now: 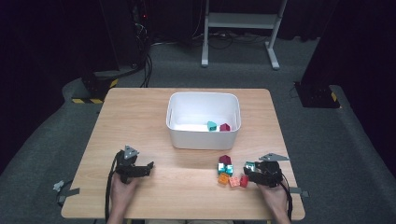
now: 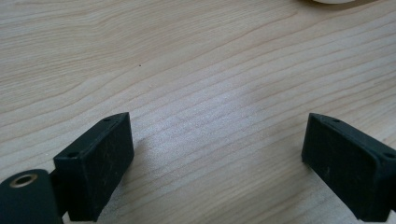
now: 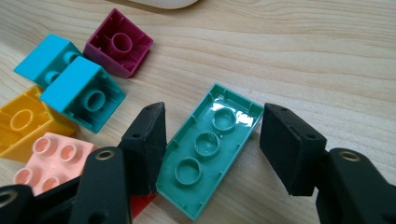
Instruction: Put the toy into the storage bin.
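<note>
The right gripper (image 3: 212,149) stands with its jaws partly open around a long teal brick (image 3: 208,151) that lies upside down on the desk, hollow side up. The left-hand jaw in the right gripper view sits at or against the brick's long edge; the other jaw stands clear of it, so nothing is clamped yet. The brick lies near the desk's front right corner, at the right end of a small cluster: two light blue bricks (image 3: 79,93), a maroon brick (image 3: 119,44), a yellow brick (image 3: 23,123) and a pink brick (image 3: 53,156).

The left gripper (image 2: 215,154) rests near the front left of the desk (image 1: 140,116), jaws wide open, with bare wood between them.

The white bin (image 1: 203,120) stands at the middle of the desk toward the far edge, with a teal piece and a maroon piece inside.

Risks, as judged:
- The brick sits skewed between the jaws. Closing may twist it or squeeze it out sideways.
- The thin hollow walls offer little grip surface; a shallow hold may slip on lifting.
- The nearer jaw is close to the cluster and may nudge neighbouring bricks.
</note>
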The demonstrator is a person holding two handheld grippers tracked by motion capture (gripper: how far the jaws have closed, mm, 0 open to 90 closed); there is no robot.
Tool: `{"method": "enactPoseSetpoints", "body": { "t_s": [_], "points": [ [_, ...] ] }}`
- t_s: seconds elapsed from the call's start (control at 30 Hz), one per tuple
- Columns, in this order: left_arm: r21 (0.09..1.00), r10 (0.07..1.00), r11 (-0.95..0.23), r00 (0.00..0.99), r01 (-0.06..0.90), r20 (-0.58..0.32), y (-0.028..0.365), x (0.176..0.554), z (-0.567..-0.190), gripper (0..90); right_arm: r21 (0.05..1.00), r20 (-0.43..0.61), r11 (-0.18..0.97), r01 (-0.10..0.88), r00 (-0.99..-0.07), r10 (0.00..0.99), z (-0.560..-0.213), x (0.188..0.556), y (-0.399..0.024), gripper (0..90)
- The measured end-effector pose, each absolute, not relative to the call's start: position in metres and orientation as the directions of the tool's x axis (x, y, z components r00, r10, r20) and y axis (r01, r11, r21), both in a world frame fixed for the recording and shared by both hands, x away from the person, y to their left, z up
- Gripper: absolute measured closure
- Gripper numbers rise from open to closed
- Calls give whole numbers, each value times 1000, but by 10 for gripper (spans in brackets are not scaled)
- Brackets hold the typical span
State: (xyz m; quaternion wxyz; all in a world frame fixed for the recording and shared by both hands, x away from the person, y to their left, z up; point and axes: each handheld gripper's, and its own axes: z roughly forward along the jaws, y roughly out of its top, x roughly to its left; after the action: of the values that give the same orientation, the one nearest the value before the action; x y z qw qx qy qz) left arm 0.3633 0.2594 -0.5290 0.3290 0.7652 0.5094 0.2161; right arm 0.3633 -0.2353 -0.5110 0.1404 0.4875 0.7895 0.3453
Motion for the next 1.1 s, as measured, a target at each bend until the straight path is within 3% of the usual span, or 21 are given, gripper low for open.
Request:
{"method": "enactPoseSetpoints", "body": {
  "t_s": [0.63,1.1],
  "points": [
    [724,922,-265,388,637,-4,259,363,-529,94,681,45,329,654,-486,873,-514,372,-232,572],
    [725,922,-263,387,637,-6,259,363,-529,94,694,32,346,631,-508,861,-505,375,-226,588]
  ]
}}
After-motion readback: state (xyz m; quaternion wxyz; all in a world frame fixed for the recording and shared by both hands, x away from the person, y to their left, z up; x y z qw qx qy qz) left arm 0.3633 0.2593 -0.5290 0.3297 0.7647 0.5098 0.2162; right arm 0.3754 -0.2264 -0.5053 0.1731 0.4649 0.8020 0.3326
